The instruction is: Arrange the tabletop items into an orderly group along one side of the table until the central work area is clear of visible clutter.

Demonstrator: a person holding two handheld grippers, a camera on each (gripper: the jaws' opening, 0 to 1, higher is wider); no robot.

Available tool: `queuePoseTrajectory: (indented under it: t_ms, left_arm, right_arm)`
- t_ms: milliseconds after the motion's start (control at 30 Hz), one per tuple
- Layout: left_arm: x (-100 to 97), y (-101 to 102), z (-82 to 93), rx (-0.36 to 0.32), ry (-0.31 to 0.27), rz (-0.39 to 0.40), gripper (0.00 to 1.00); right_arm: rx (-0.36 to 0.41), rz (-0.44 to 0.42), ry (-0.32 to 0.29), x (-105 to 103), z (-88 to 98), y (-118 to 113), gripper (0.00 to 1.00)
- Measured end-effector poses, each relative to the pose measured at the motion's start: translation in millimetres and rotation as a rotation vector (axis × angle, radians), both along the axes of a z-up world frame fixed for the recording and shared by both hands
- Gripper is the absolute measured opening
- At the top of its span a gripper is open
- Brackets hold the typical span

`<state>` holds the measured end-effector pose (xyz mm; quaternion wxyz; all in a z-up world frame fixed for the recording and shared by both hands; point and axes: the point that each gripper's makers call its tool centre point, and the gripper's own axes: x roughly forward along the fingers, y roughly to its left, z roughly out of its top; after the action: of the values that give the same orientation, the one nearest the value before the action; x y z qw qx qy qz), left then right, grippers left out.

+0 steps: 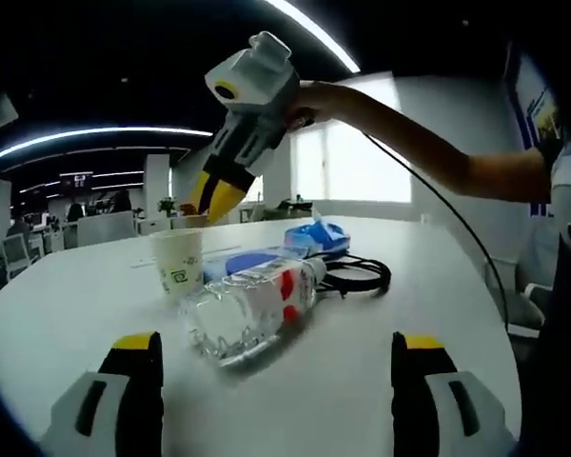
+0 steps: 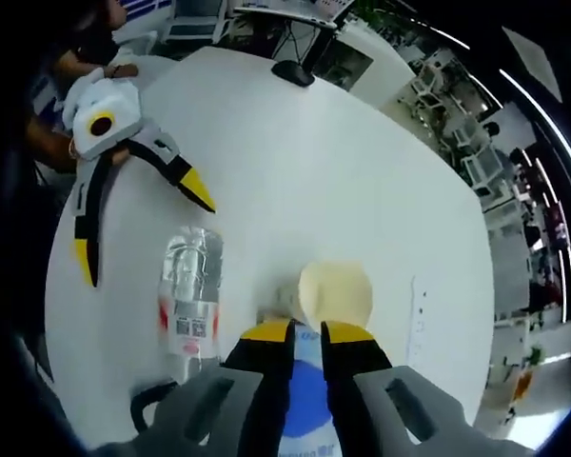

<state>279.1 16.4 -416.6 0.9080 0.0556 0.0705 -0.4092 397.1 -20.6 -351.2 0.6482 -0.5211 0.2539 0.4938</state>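
Note:
A clear water bottle (image 1: 252, 305) (image 2: 190, 286) with a red and white label lies on its side on the white round table (image 1: 381, 381) (image 2: 314, 143). Beside it a paper cup (image 1: 178, 262) (image 2: 335, 293) stands upright. Behind them lie a blue tissue pack (image 1: 316, 235), a flat blue item (image 2: 305, 390) and a black cable (image 1: 359, 274) (image 2: 145, 405). My left gripper (image 1: 276, 347) (image 2: 143, 233) is wide open, facing the bottle from a short way off. A hand holds my right gripper (image 1: 212, 202) (image 2: 306, 333) pointing down just above the cup, its jaws close together and holding nothing.
A dark object (image 2: 293, 71) lies at the table's far edge. Chairs and desks (image 1: 38, 243) stand beyond the table. A person's arm (image 1: 428, 152) reaches across from the right, with a cable hanging from it. Bare tabletop spreads past the cup.

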Motion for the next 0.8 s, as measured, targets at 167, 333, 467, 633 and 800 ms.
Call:
queuePoseTrajectory:
  t_ms: [167,333,467,633,800]
  left_arm:
    - [-1.6,-1.9,-1.3,-0.005,0.011,-0.012,1.0]
    - [-5.8,-6.6,-1.1,-0.003,0.007,-0.038,1.0]
    - [-4.8,-5.0,-0.6,-0.004,0.005,-0.03,1.0]
    - [-8.5,-9.7,2.7,-0.01,-0.011,-0.058,1.0]
    - [-8.8,-9.6,1.8,-0.006,-0.01,-0.059,1.0]
  right_arm:
    - [0.027,-0.022,-0.006,0.6,5.8,-2.3,0.19]
    - [0.045,-0.057,-0.019,-3.0,12.8,-13.9,0.19]
    - [0.098,-0.07,-0.006,-13.1,16.2,-17.9,0.22]
    - [0.129,-0.084,0.002,-19.4,16.5,-24.1,0.26]
    - [0.179,-0.111,-0.041,-22.2,28.2,-26.2,0.26]
